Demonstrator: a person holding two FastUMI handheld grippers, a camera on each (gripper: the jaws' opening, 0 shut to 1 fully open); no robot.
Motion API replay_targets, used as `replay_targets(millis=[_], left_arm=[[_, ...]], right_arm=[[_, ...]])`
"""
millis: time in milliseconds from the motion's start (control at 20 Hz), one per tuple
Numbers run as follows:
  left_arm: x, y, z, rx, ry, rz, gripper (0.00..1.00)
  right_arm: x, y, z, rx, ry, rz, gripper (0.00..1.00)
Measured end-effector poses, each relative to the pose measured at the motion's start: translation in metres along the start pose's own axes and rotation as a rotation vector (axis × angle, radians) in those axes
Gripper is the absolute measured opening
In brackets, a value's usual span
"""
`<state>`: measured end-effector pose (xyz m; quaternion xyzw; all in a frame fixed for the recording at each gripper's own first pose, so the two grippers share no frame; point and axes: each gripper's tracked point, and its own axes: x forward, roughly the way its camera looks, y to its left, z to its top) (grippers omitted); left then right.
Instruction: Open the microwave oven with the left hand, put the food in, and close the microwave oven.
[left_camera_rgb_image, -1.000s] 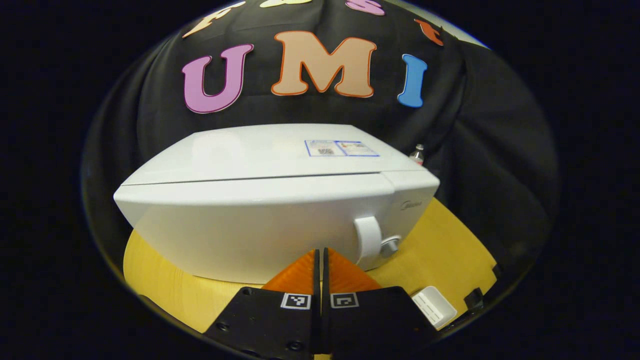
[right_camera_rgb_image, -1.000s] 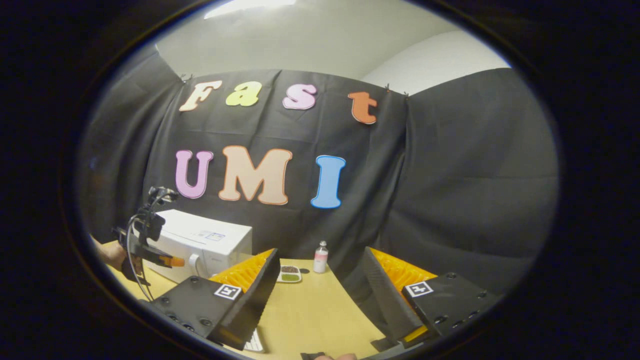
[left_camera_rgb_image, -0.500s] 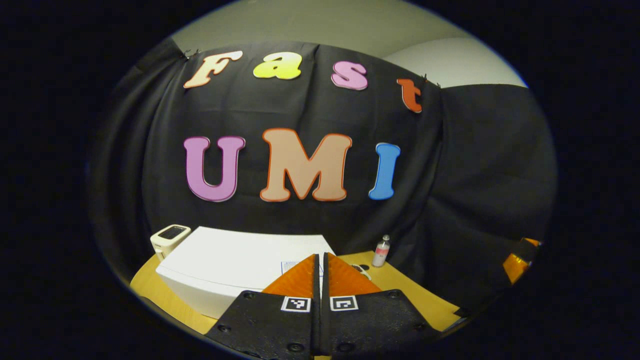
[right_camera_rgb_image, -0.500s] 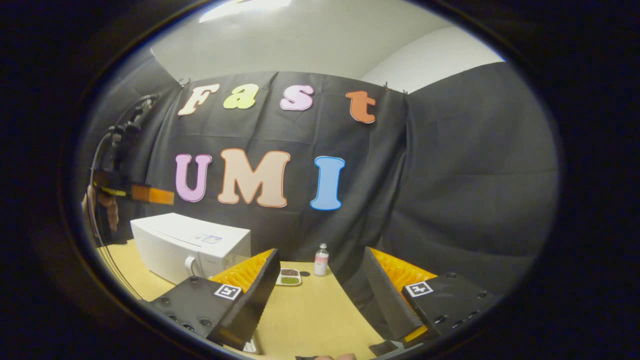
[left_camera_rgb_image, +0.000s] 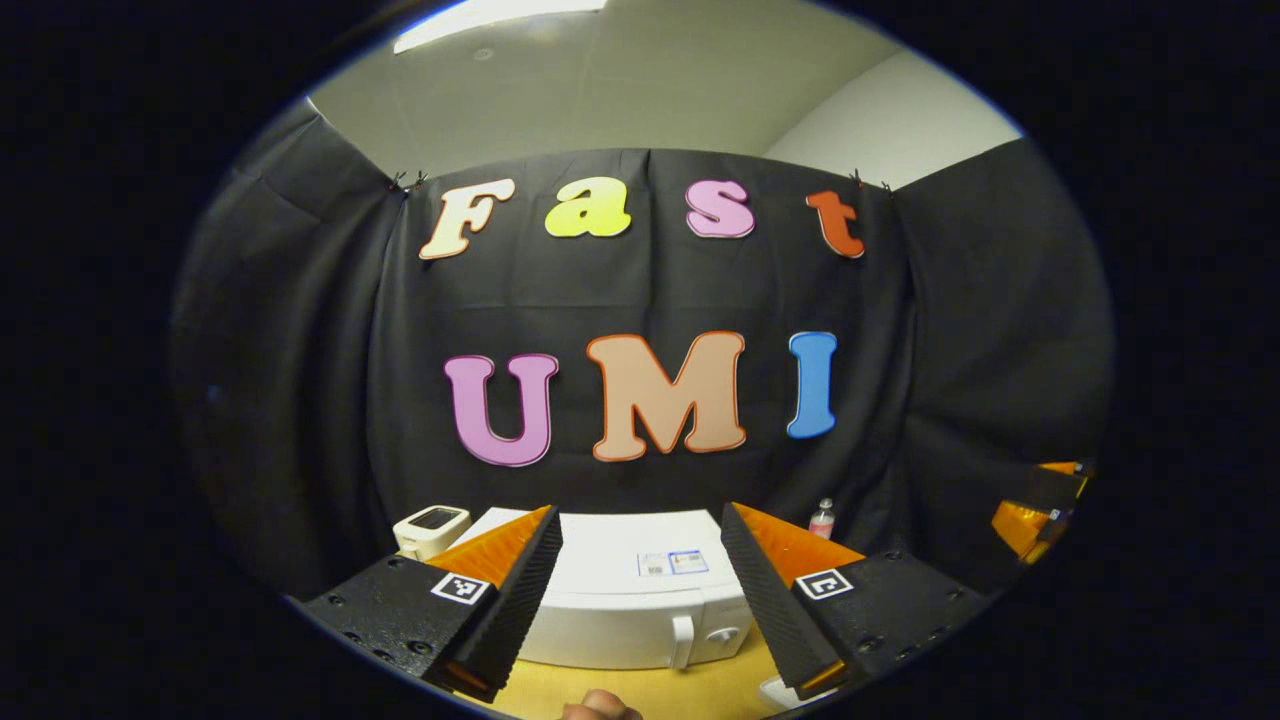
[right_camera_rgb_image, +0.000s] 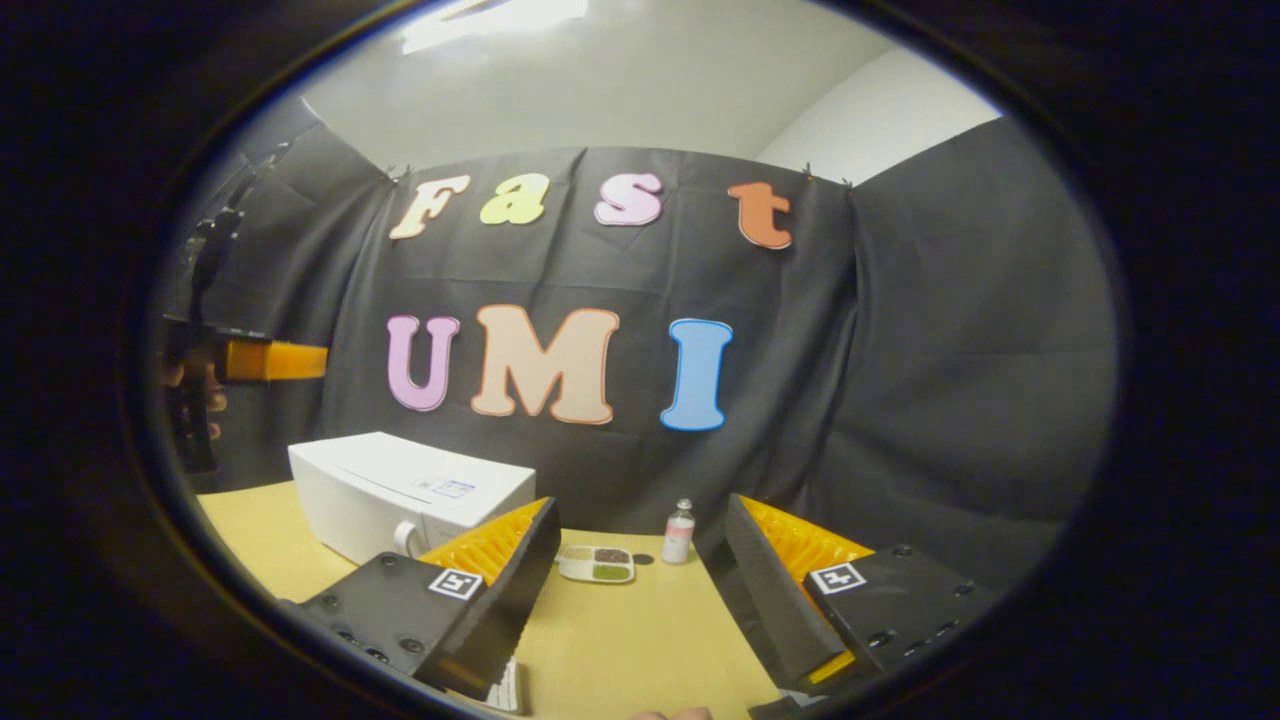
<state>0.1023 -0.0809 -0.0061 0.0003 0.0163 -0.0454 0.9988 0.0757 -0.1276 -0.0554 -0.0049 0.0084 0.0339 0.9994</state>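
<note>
- Left gripper view, 7 o'clock: small white device (left_camera_rgb_image: 430, 528) with a dark top, on the table just left of the microwave.
- Left gripper (left_camera_rgb_image: 640, 590): jaws wide apart, nothing between them. It is raised and level, looking at the booth wall.
- Microwave (left_camera_rgb_image: 630, 600): white, door closed, at 6 o'clock. It is framed in the gap between the two fingers but well beyond the tips; no contact.
- Door handle (left_camera_rgb_image: 683, 640) and knob (left_camera_rgb_image: 722, 635) sit on the microwave's front right, low in the gap and closer to the right finger.
- Small bottle (left_camera_rgb_image: 822, 518) at 5 o'clock, behind the microwave's right corner.
- A fingertip (left_camera_rgb_image: 598, 706) pokes in at the bottom edge, over the yellow table (left_camera_rgb_image: 650, 690).
- Right gripper view, 9 o'clock: the left gripper shows held up in a hand (right_camera_rgb_image: 195, 395), high above the table and left of the microwave. I cannot tell its jaw state from this side.
- Microwave here (right_camera_rgb_image: 410, 490) at 7 o'clock, door closed, beyond the right gripper's left finger.
- Right gripper (right_camera_rgb_image: 640, 580): jaws wide apart, empty.
- Food tray (right_camera_rgb_image: 597, 563) lies flat on the table at 6 o'clock, in the gap between the fingers but past the tips, nearer the left one.
- The bottle (right_camera_rgb_image: 680, 532) stands just right of the tray.
</note>
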Motion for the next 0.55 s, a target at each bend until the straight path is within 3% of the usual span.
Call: replay_targets(millis=[100, 200, 550], left_arm=[[-0.017, 0.002, -0.024, -0.008, 0.067, -0.005, 0.95], [-0.027, 0.016, -0.033, -0.006, 0.095, 0.035, 0.95], [-0.048, 0.031, -0.018, -0.016, 0.046, 0.045, 0.95]], right_arm=[[0.004, 0.009, 0.001, 0.000, -0.011, 0.019, 0.97], [0.006, 0.014, 0.004, 0.001, -0.015, 0.033, 0.97], [0.009, 0.044, 0.010, 0.001, -0.027, 0.067, 0.97]])
